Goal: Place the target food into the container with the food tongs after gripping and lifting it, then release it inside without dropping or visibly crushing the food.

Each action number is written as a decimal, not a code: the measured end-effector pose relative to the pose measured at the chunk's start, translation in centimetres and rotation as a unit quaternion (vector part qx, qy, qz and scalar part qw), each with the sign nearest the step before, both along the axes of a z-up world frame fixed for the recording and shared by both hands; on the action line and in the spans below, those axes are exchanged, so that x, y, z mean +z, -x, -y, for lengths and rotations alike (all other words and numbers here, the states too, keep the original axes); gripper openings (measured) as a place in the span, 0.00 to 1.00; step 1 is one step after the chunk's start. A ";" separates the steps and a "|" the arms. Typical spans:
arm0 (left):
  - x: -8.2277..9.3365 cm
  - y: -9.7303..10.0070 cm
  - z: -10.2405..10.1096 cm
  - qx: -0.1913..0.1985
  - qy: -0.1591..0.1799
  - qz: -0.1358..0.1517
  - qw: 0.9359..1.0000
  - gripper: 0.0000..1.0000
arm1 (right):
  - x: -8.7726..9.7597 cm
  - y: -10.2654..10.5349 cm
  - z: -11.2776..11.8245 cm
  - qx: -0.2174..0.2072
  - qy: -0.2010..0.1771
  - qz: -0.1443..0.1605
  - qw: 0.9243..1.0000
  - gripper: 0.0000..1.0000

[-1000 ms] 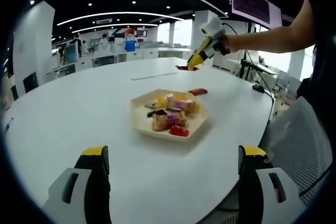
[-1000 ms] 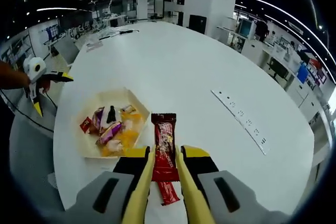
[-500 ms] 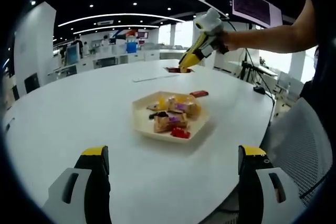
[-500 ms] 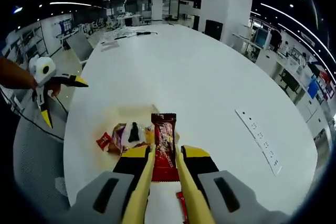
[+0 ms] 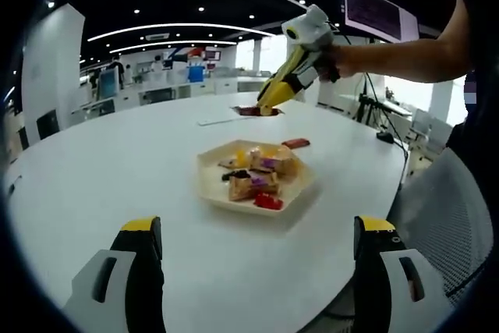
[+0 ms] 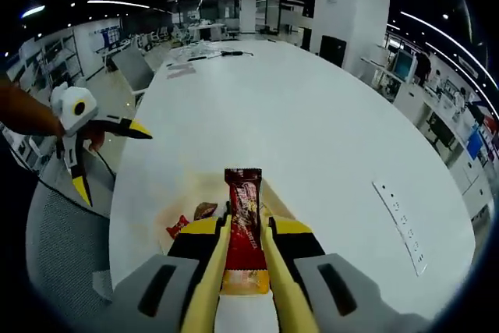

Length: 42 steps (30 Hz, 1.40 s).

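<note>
One white worktop (image 5: 117, 169) carries one beige hexagonal tray (image 5: 212, 186). The tray holds several wrapped snacks, too heaped to count exactly. One red snack bar (image 5: 295, 143) lies beside the tray, and one more red bar (image 6: 243, 216) is held aloft. Two handheld grippers are present.

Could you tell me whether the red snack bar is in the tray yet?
Not yet. The right gripper holds the red snack bar up above the tray.

Right gripper (image 6: 245, 233) jaws clamp a red snack bar (image 6: 242, 214) above the tray (image 6: 168, 207).
</note>
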<state>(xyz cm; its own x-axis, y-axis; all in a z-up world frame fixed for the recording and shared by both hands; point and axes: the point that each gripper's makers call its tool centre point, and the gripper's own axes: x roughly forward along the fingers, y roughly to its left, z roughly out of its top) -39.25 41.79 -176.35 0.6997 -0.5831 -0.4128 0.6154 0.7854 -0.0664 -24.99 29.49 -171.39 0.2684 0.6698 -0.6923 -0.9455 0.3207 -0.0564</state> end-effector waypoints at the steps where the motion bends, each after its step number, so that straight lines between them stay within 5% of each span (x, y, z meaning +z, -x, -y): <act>1: 0.0 0.0 0.0 0.000 -0.001 0.001 1.000 0.99 | 0.0 0.2 -0.2 0.000 -0.003 -0.003 1.000 0.22; 12: 0.1 0.1 0.1 -0.004 -0.001 0.006 1.000 0.99 | -0.6 2.0 -1.4 0.025 0.007 -0.002 1.000 0.23; 15: 0.2 0.0 0.1 -0.004 -0.001 0.007 1.000 0.99 | -0.3 2.9 -2.0 0.032 -0.019 -0.032 0.999 0.26; 19: 0.2 0.1 0.1 -0.006 -0.001 0.008 1.000 0.99 | 0.2 2.4 -1.8 0.035 -0.022 -0.006 0.999 0.28; 29: 0.1 0.1 0.2 -0.010 -0.002 0.007 1.000 0.99 | 1.1 2.3 -1.7 0.034 -0.032 -0.003 0.999 0.29; 42: 0.0 0.2 0.4 -0.013 -0.004 0.004 1.000 0.99 | 1.8 1.6 -0.4 0.029 -0.050 0.037 0.998 0.29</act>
